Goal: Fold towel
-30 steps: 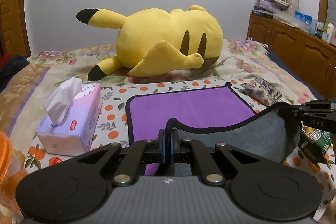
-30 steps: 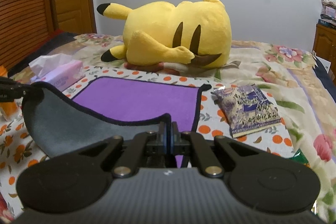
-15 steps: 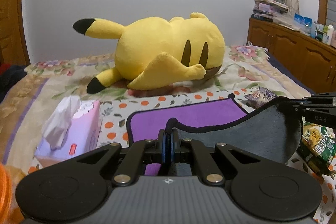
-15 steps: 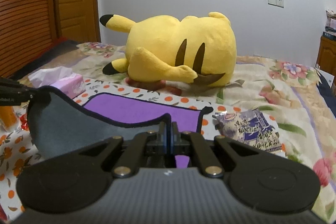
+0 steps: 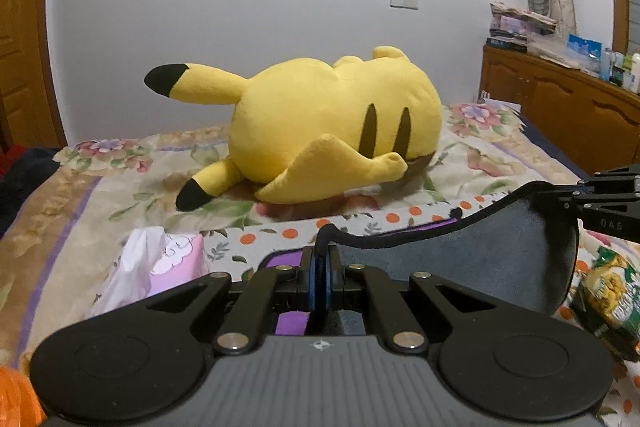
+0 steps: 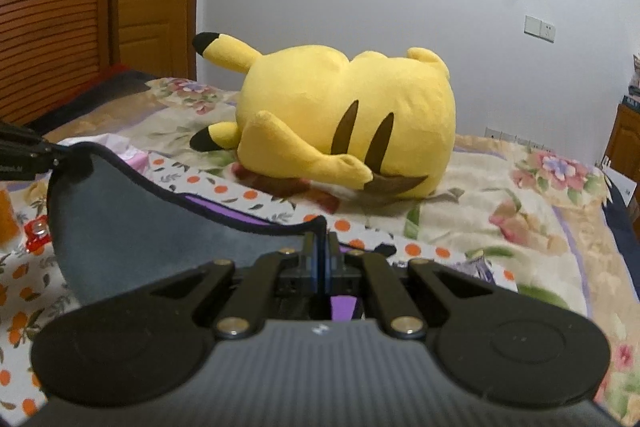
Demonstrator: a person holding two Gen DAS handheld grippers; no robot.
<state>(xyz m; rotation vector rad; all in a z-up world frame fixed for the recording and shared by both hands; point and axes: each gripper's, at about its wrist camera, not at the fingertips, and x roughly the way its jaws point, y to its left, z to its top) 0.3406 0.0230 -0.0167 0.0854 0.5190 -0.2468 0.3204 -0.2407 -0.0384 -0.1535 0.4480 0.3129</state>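
Fold half made: left tool and right tool each clamped on a corner of the purple-and-grey microfibre towel, lifted mid-frame above the bed; laying down and later folds remain.

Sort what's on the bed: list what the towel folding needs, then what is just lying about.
For the job:
- towel, purple on one side, grey on the other
- left gripper, shut on a towel corner
- right gripper, shut on the other near corner

Just lying about:
- yellow plush toy
- tissue box
- green snack packet
- orange container
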